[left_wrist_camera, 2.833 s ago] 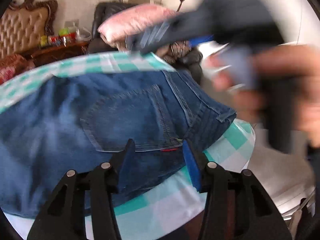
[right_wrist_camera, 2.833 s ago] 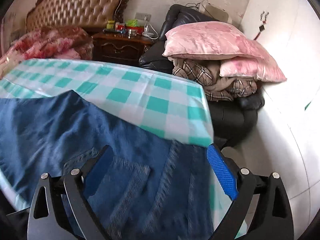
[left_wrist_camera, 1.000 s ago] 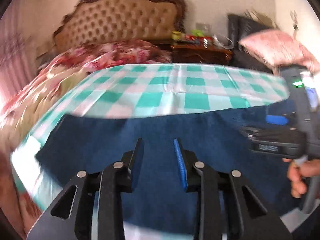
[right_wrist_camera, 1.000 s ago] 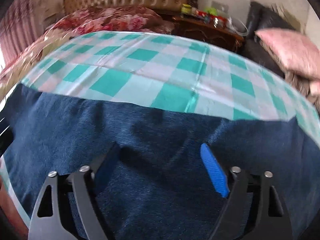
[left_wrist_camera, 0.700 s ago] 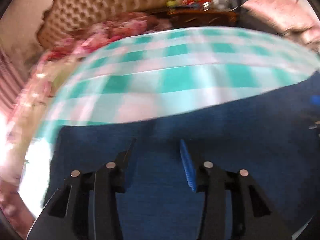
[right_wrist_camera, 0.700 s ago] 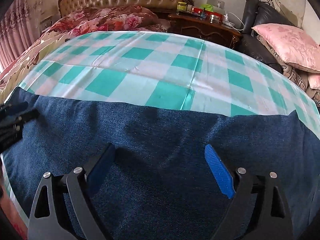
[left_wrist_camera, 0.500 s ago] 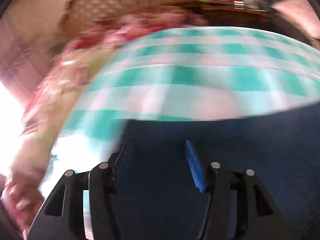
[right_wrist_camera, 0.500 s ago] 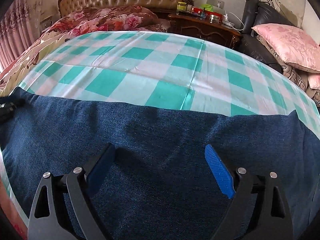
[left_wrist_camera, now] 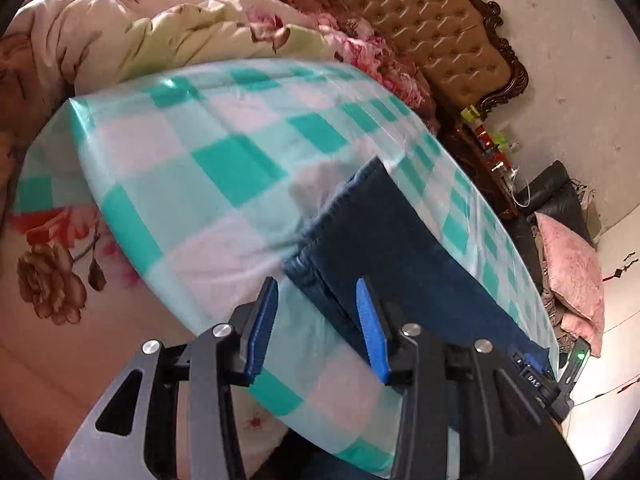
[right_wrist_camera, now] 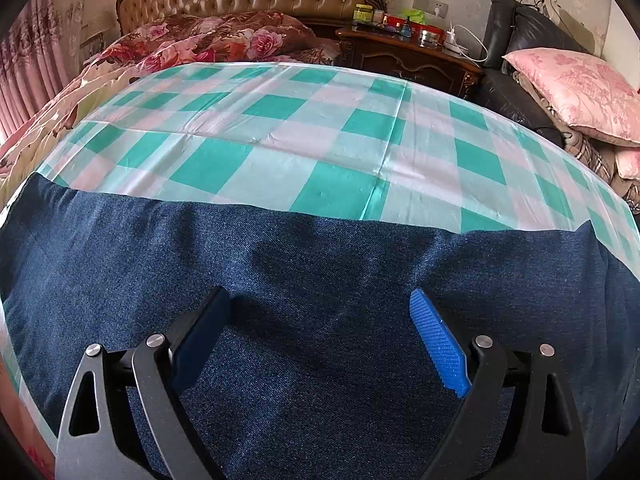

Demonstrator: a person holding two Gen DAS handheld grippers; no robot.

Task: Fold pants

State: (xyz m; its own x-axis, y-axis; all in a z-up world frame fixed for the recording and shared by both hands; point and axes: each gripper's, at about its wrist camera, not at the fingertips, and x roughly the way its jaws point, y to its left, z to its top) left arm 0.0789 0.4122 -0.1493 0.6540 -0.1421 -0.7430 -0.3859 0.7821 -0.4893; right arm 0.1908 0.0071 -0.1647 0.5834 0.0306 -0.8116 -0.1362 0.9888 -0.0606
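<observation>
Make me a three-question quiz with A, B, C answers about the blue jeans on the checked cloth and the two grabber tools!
1. Where do the dark blue denim pants lie?
A. On the green-and-white checked tablecloth
B. On the pink pillow
C. On the floor

2. What colour are the ribbed pads on the grippers?
A. Red
B. Yellow
C. Blue

3. What is the left gripper doing at the hem end of the pants?
A. Clamping a sock
B. Jaws apart and closing, with nothing between them yet
C. Holding a pillow

Answers:
1 A, the denim spreads flat along the cloth's near side in the right wrist view.
2 C, bright blue pads show in both wrist views.
3 B, the left wrist view shows only tablecloth in the gap, the hem just beyond the pads; the right gripper stands open over the denim.
</observation>
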